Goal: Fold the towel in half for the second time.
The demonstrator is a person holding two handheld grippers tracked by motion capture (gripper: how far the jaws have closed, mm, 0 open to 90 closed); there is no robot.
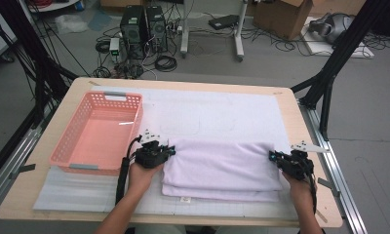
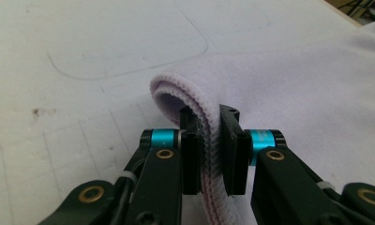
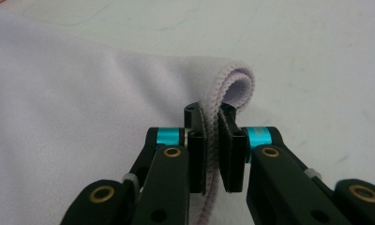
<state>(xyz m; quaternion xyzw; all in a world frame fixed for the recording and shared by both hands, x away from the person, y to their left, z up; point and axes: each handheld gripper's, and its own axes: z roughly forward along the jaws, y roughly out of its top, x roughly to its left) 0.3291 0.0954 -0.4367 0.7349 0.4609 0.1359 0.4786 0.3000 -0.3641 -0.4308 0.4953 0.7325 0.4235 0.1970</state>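
Observation:
A pale lilac towel (image 1: pixel 222 165) lies folded on the white mat in front of me. At its far left corner my left gripper (image 1: pixel 169 151) is shut on the towel's ribbed edge (image 2: pixel 211 140), which runs doubled between the black pads. At the far right corner my right gripper (image 1: pixel 273 157) is shut on the towel's edge (image 3: pixel 213 145) in the same way, with the folded hem (image 3: pixel 237 84) curling just beyond the pads. Both hands rest low at the towel's two ends.
A pink plastic basket (image 1: pixel 81 146) stands empty at the left, close to my left hand. The white mat (image 1: pixel 217 112) has bare room beyond the towel. Black frame posts stand at both sides, and cables and boxes lie on the floor behind.

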